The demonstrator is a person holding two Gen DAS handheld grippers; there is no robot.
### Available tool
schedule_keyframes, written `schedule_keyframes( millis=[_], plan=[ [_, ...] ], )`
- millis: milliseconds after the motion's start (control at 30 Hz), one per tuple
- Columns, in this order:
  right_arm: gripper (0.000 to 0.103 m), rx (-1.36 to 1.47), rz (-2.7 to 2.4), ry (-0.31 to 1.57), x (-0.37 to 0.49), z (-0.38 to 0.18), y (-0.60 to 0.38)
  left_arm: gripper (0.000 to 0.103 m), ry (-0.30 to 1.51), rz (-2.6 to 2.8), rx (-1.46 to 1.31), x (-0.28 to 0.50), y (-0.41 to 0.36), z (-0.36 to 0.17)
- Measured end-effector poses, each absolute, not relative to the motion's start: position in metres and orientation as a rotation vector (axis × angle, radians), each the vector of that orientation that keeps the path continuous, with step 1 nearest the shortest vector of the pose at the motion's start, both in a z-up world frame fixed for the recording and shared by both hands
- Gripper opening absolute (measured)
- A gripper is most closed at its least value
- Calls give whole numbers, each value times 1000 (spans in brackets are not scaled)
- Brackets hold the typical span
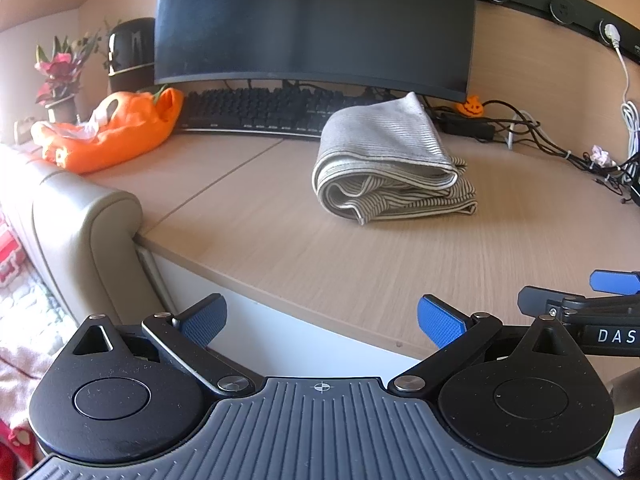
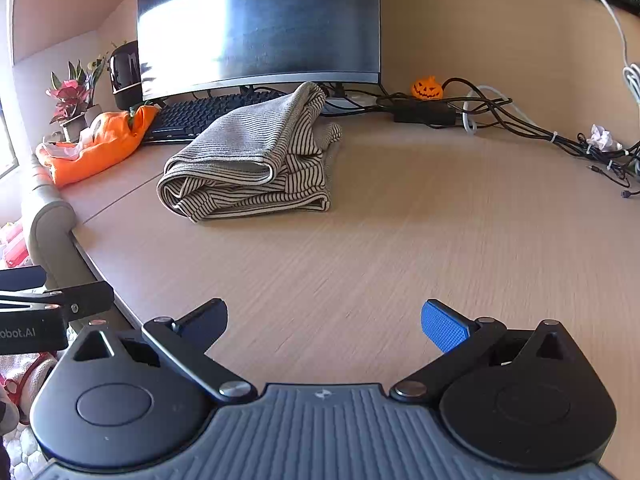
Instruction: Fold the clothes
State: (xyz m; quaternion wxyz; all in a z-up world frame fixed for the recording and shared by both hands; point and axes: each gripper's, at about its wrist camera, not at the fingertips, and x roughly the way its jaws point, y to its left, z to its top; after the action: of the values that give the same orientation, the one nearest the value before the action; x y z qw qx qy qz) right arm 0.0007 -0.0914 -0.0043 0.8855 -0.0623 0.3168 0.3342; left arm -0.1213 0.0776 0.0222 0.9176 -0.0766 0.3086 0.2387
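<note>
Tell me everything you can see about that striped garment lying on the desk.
The striped garment is a soft knit with fine dark and cream stripes, folded into a thick, slightly loose bundle with rolled edges at the front. It lies on the wooden desk, its far end against the keyboard below the monitor. Nothing holds it.

The near half of the worktop [image 2: 400,248] lies bare from 5 to 7 o'clock, open for passing. At 11 o'clock in the right wrist view the folded striped garment [image 2: 256,160] stands as a low mound. Behind it the keyboard [image 2: 192,116] and monitor [image 2: 260,24] close off 12 o'clock. An orange cloth [image 2: 92,148] blocks 10 o'clock, cables [image 2: 520,124] clutter 2 o'clock, and a padded armrest [image 1: 92,224] borders the left edge.
</note>
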Motion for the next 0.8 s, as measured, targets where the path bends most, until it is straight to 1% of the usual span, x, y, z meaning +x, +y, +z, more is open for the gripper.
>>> schedule_keyframes(
  millis=[433, 800],
  plan=[
    [103, -137, 687, 661, -1, -5, -93, 103, 628, 460, -173, -123, 79, 22],
    [103, -156, 658, 648, 2, -1, -97, 103, 678, 471, -164, -117, 80, 18]
  ],
)
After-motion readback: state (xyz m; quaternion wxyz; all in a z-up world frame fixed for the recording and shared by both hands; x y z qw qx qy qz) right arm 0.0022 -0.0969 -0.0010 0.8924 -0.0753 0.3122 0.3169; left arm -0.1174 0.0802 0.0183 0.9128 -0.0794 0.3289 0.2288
